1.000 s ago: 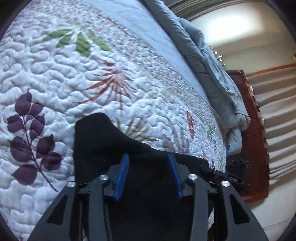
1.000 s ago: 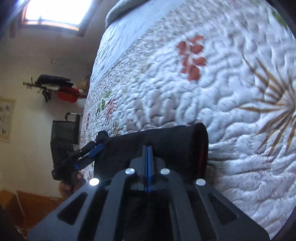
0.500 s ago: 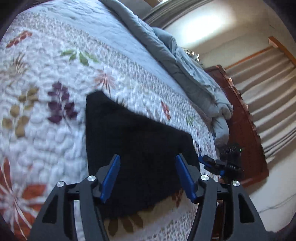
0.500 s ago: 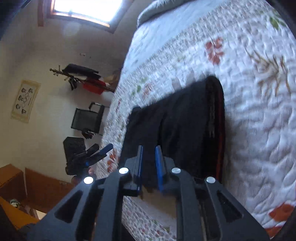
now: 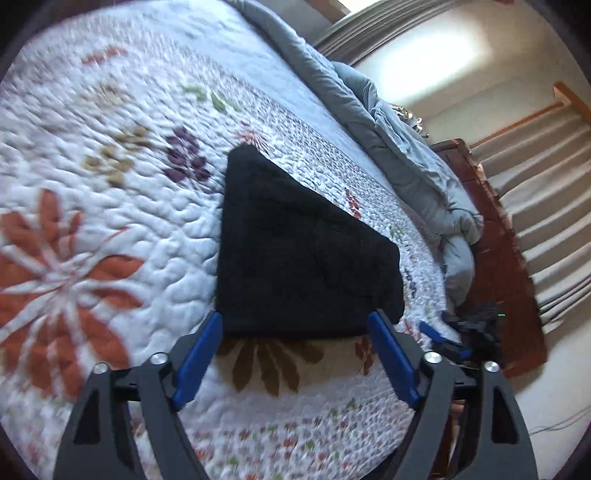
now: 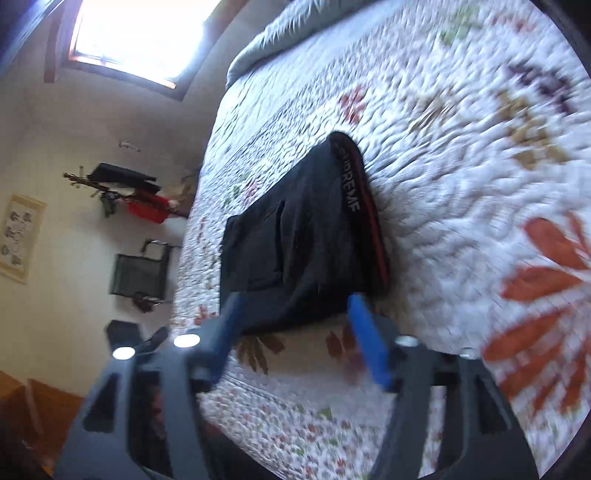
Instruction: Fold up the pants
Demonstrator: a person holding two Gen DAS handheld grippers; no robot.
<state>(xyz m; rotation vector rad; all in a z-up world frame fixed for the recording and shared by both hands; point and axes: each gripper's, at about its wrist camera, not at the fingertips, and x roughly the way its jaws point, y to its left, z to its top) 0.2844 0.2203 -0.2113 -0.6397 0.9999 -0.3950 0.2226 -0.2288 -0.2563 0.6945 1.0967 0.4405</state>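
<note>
Now folded pants lie flat on quilt, both claws wide.

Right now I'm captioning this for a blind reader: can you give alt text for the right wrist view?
Folded black pants with a red-striped waistband lie on a floral quilt. The right gripper, fingers spread and empty, hangs just short of them. A bright window is behind.
</note>
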